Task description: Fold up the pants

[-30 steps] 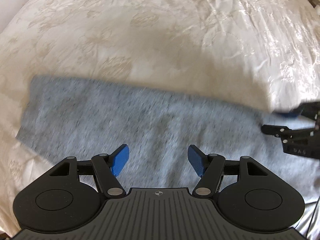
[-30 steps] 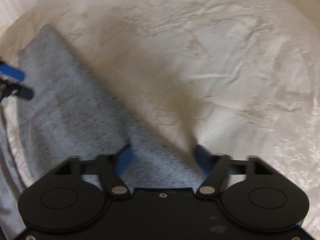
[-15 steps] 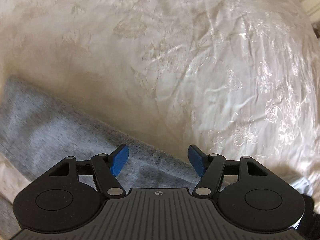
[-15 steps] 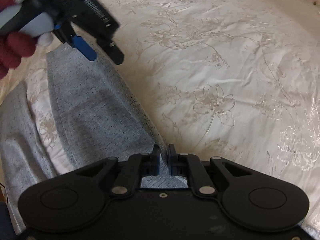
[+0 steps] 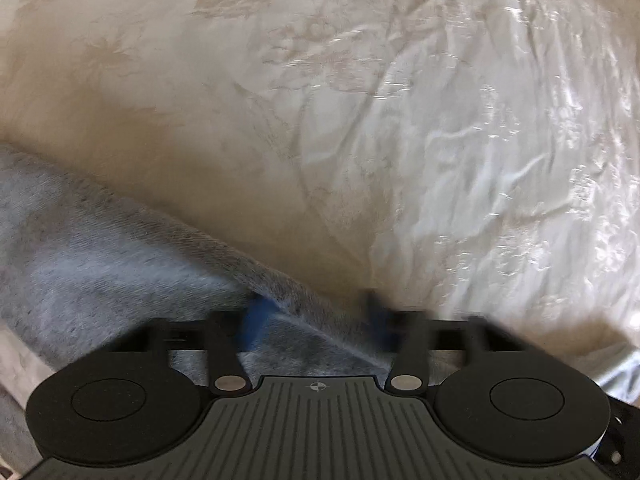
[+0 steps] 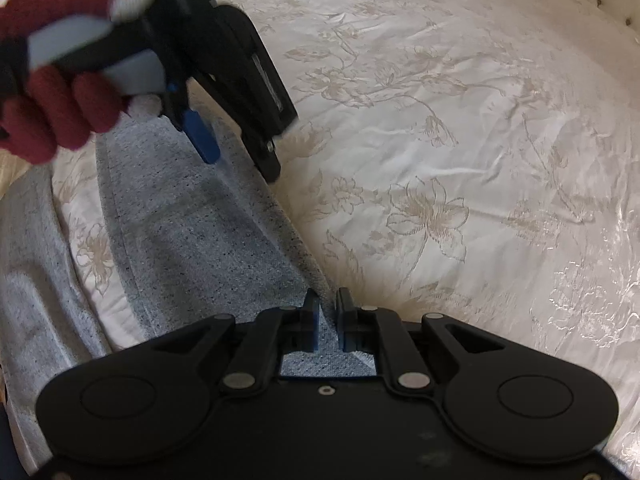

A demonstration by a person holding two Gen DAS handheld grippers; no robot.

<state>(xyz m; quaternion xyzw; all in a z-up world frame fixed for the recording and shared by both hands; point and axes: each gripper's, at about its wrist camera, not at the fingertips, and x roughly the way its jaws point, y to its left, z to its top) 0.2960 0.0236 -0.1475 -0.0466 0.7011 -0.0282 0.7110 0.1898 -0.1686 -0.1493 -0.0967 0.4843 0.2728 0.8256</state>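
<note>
- Grey pants (image 6: 180, 232) spread over the cream floral bed (image 6: 440, 160), running from the far left down to the near centre of the right wrist view.
- Right gripper (image 6: 328, 312) pinched tight on the near edge of the pants, cloth sandwiched between both blue fingers (image 6: 313, 320).
- Left gripper (image 5: 316, 316) spread wide, blurred; folded edge of the pants running diagonally between its fingers (image 5: 254, 322), not clamped.
- Left gripper also seen at far left in the right wrist view, gripped by a red-gloved hand (image 6: 52, 116), tips just above the pants.
</note>
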